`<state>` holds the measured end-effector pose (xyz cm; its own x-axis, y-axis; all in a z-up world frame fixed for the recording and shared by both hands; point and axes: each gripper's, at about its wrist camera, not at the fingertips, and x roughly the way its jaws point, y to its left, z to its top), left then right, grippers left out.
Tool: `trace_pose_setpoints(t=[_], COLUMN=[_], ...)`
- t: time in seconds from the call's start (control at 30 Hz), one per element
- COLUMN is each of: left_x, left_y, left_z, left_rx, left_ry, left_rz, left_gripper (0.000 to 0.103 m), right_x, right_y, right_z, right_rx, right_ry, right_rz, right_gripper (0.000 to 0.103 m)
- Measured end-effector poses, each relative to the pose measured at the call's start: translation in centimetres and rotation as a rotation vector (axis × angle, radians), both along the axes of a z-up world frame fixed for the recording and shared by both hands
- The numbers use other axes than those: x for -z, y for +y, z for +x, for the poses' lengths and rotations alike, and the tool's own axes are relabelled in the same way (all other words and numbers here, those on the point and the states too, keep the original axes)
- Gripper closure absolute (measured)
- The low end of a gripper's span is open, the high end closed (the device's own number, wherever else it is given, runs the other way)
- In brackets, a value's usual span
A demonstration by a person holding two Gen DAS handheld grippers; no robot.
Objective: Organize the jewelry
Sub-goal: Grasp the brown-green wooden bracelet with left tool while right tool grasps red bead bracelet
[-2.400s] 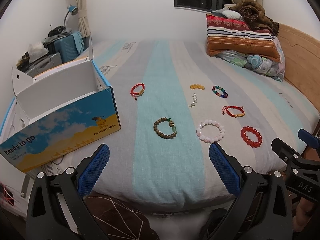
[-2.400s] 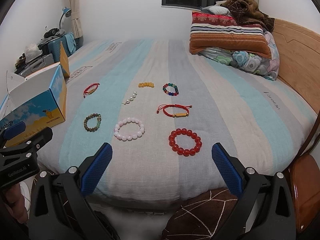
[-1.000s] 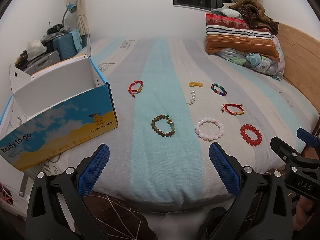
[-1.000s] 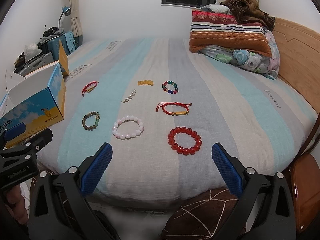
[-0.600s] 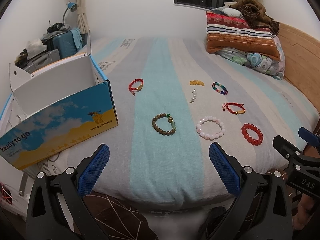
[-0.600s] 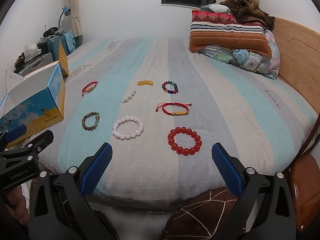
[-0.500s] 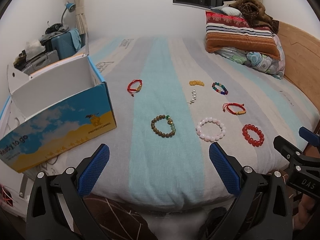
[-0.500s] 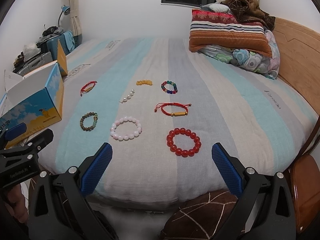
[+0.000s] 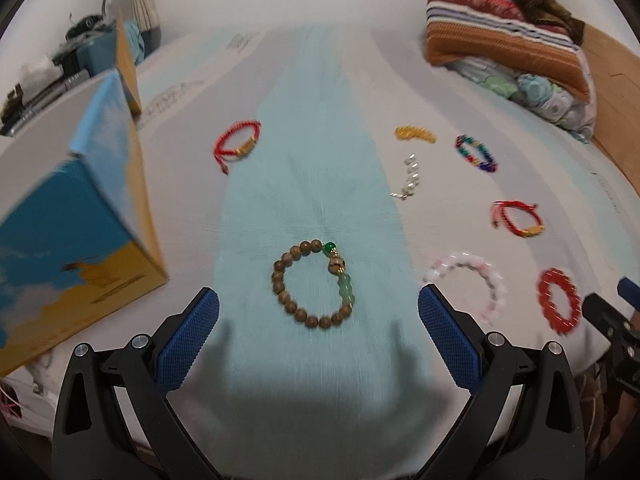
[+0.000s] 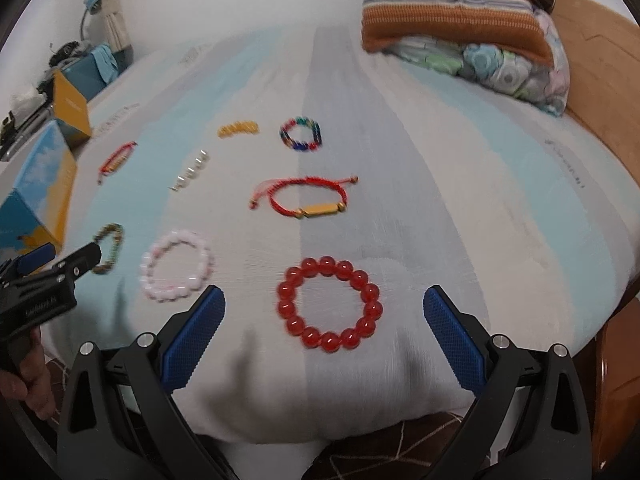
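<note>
Box point(image 9: 76, 216) sat at the left edge of the bed point(image 9: 320, 80), open side up as far as I could tell, likely the drop point for the jewelry. Left gripper point(image 9: 318, 338) hung low over the near edge, jaws wide open and empty, lined up on the brown bead bracelet point(image 9: 313, 285) lying flat just ahead of it. Short clear run from there to the box, nothing between.

Pink bead bracelet point(image 10: 176, 265) lay between the two grippers. Right gripper point(image 10: 324, 342) was likewise wide open, holding nothing, centred on the red bead bracelet point(image 10: 329, 304) close to the mattress edge. My read: nearest pieces first, one per hand.

Further back, well apart: red cord bracelets point(image 10: 306, 199), pearl strand point(image 10: 191, 170), yellow piece point(image 10: 238, 128), multicolour bracelet point(image 10: 301, 134). Open sheet all round them. Pillows point(image 10: 452, 16) far right, out of the way.
</note>
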<state>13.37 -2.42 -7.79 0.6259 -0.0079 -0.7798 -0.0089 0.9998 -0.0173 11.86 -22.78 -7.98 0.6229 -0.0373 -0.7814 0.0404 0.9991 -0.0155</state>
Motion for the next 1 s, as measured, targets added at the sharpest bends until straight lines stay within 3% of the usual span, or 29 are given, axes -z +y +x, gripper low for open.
trace_pose_setpoints(t=[0.23,0.27,0.3,0.37,0.43,0.5,0.63,0.73,1.0], left_x=[3.4,3.5,3.6,3.6,3.6,3.4,3.2,3.2,2.4], left_y=[0.0,0.0,-0.1,-0.1,0.0,0.1,0.1,0.1,0.4], left_z=[3.3,3.4,3.4,3.5,3.4,3.4,3.0,2.9,2.5], left_rx=[-0.022,-0.022,-0.024,-0.034,-0.043,-0.040,-0.040,-0.036,-0.021], left_ry=[0.051,0.047,0.042,0.038,0.035,0.042,0.059,0.069,0.076], left_rz=[-0.006,-0.001,0.004,0.013,0.018,0.025,0.031,0.029,-0.022], left_gripper=[0.008,0.008,0.010,0.017,0.038,0.053,0.082,0.084,0.085], right_x=[3.7,4.3,4.6,5.1,5.0,4.9,4.8,4.7,4.1], right_y=[-0.7,-0.7,-0.8,-0.9,-0.8,-0.9,-0.9,-0.7,-0.6], right_z=[3.0,3.3,3.4,3.4,3.3,3.3,3.2,3.1,2.9], right_rx=[0.006,0.001,-0.002,-0.006,-0.010,-0.011,-0.021,-0.032,-0.034], right_ry=[0.078,0.091,0.103,0.104,0.101,0.102,0.111,0.112,0.093], right_rz=[0.010,0.014,0.021,0.034,0.036,0.038,0.054,0.050,0.044], right_gripper=[0.017,0.023,0.029,0.031,0.039,0.054,0.068,0.077,0.079])
